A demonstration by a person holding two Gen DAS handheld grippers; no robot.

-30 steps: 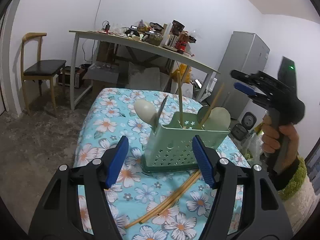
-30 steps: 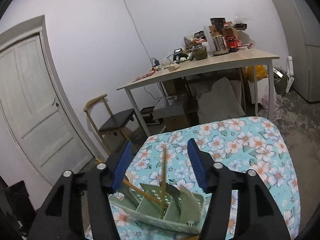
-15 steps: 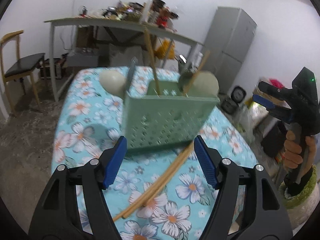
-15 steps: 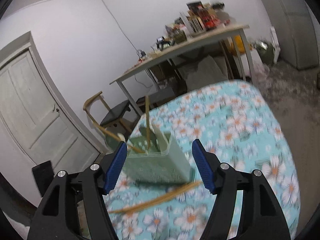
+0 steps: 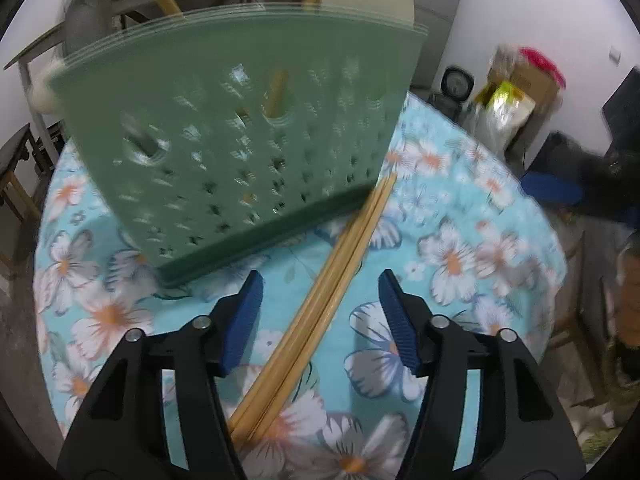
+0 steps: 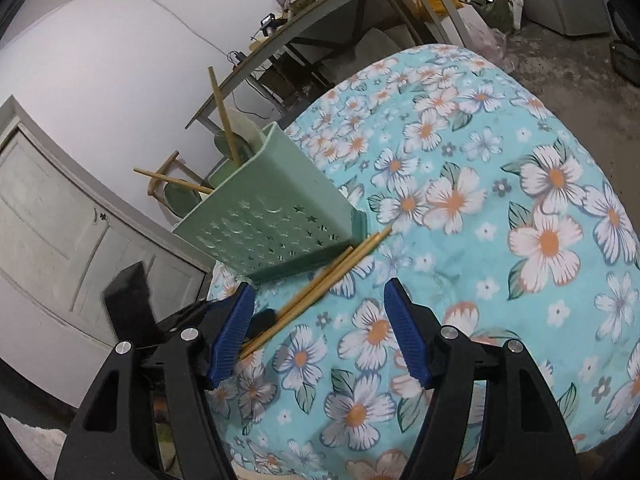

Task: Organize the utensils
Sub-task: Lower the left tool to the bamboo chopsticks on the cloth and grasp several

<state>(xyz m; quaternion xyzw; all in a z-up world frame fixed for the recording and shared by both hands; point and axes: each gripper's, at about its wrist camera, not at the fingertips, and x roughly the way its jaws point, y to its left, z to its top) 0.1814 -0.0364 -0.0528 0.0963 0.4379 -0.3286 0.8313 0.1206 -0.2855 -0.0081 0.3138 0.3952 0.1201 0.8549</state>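
Note:
A green perforated utensil basket (image 5: 240,132) (image 6: 268,220) stands on the floral tablecloth (image 5: 452,264) (image 6: 500,200), with chopsticks and pale spoons sticking out of its top. A bundle of wooden chopsticks (image 5: 320,304) (image 6: 320,284) lies on the cloth against the basket's base. My left gripper (image 5: 320,312) hangs just over the bundle; its jaws are closing, the chopsticks run between them and the pads do not touch them. My right gripper (image 6: 320,324) is open, low over the cloth, with the chopsticks' near end by its left finger (image 6: 232,332). The left gripper's black body (image 6: 132,304) shows beyond.
A long desk (image 6: 320,20) crowded with clutter stands behind the table, with a wooden chair (image 6: 172,176) beside it. A white door (image 6: 52,232) is at the left. Boxes and bags (image 5: 516,92) sit on the floor to the right. The table edge curves away nearby.
Both grippers have dropped and tilted down toward the table. The basket now fills the left wrist view, and the chopstick bundle has come between the left fingers, which have narrowed.

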